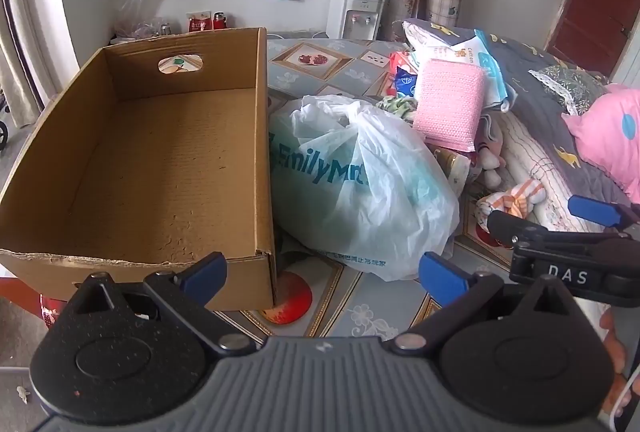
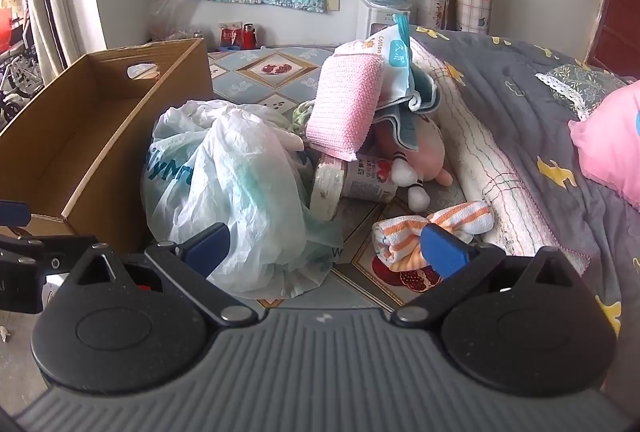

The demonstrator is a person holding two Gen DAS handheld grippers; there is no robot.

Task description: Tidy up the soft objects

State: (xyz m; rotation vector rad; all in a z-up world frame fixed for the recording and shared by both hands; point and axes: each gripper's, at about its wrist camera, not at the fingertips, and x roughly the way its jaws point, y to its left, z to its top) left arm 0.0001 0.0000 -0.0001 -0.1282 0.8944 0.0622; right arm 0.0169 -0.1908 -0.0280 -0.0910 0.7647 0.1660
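Beside the cardboard box [image 1: 160, 168], on its right, the soft objects wait in a heap: a white plastic bag [image 1: 360, 184] touching the box wall, a pink knitted cloth [image 1: 448, 104] behind it, a striped towel [image 2: 432, 228] farther right. Nothing lies inside the box, so I judge the sorting not yet begun. The left gripper [image 1: 324, 272] and right gripper [image 2: 326, 246] both have fingers spread wide, holding nothing.
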